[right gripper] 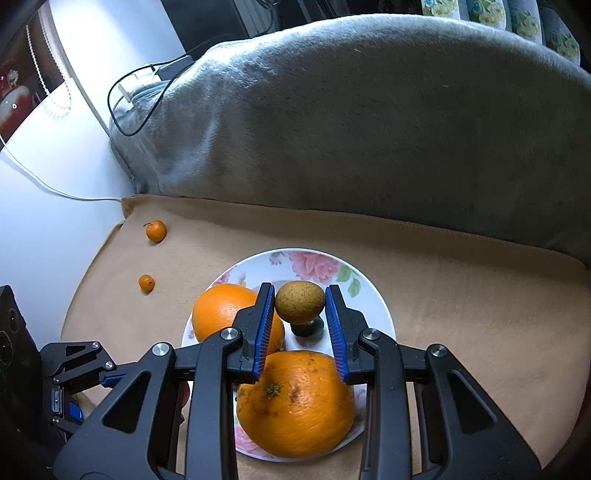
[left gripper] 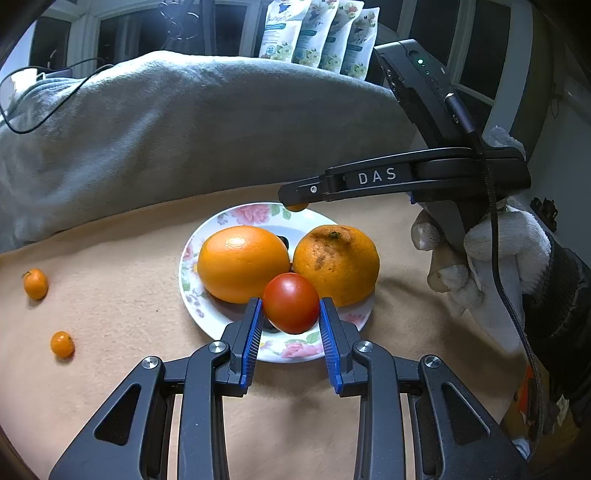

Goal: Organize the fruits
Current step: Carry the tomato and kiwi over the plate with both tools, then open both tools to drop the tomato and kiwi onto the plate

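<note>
A floral white plate (left gripper: pixel 225 218) lies on a beige cloth and holds two big oranges (left gripper: pixel 242 264) (left gripper: pixel 336 264). My left gripper (left gripper: pixel 291 302) is shut on a red tomato (left gripper: pixel 291 308) over the plate's near edge, in front of the oranges. In the right wrist view my right gripper (right gripper: pixel 300 291) is shut on a small brownish-green round fruit (right gripper: pixel 300 302) that hangs above the plate (right gripper: pixel 369 306), casting a shadow on it. The oranges (right gripper: pixel 221 314) (right gripper: pixel 295 402) lie below. The left wrist view shows the right gripper (left gripper: pixel 295 201) from the side, in a white-gloved hand (left gripper: pixel 491 251).
Two small orange fruits (left gripper: pixel 36 283) (left gripper: pixel 62 344) lie on the cloth left of the plate, also in the right wrist view (right gripper: pixel 156 230) (right gripper: pixel 146 283). A bulky grey blanket (left gripper: pixel 184 129) walls off the back. Packets (left gripper: pixel 317 33) and cables (right gripper: pixel 140 110) are behind it. The cloth's left edge (right gripper: pixel 110 236) drops off.
</note>
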Demonstrator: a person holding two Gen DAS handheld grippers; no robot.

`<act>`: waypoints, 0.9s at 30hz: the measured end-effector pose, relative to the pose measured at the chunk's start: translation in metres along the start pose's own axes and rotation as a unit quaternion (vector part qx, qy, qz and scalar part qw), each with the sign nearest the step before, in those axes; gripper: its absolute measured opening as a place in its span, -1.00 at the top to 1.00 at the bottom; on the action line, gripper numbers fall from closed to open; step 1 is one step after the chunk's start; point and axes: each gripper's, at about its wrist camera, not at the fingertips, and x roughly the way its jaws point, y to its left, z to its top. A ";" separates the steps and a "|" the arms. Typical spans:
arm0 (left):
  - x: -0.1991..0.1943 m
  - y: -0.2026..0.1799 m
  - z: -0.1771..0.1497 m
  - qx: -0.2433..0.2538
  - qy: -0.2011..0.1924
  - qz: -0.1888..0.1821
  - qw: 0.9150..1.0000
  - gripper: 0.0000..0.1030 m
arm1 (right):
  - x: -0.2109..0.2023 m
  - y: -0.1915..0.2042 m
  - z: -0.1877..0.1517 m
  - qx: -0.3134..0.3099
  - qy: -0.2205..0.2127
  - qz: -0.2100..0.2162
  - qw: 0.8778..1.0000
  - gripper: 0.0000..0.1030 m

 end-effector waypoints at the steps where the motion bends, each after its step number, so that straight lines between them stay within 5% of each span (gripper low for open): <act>1: 0.000 0.000 0.000 0.000 0.000 0.000 1.000 0.43 | 0.000 0.000 0.000 0.000 0.001 0.001 1.000 0.42; 18: 0.007 0.000 0.003 0.001 0.001 0.005 1.000 0.42 | 0.000 -0.001 0.001 0.005 -0.001 0.002 1.000 0.40; 22: 0.008 -0.004 0.005 0.002 -0.003 0.007 1.000 0.28 | -0.003 -0.003 0.001 0.007 -0.009 -0.002 1.000 -0.08; 27: 0.008 -0.006 0.007 0.006 -0.006 0.008 1.000 0.06 | -0.006 -0.001 0.003 0.009 -0.014 -0.001 1.000 -0.14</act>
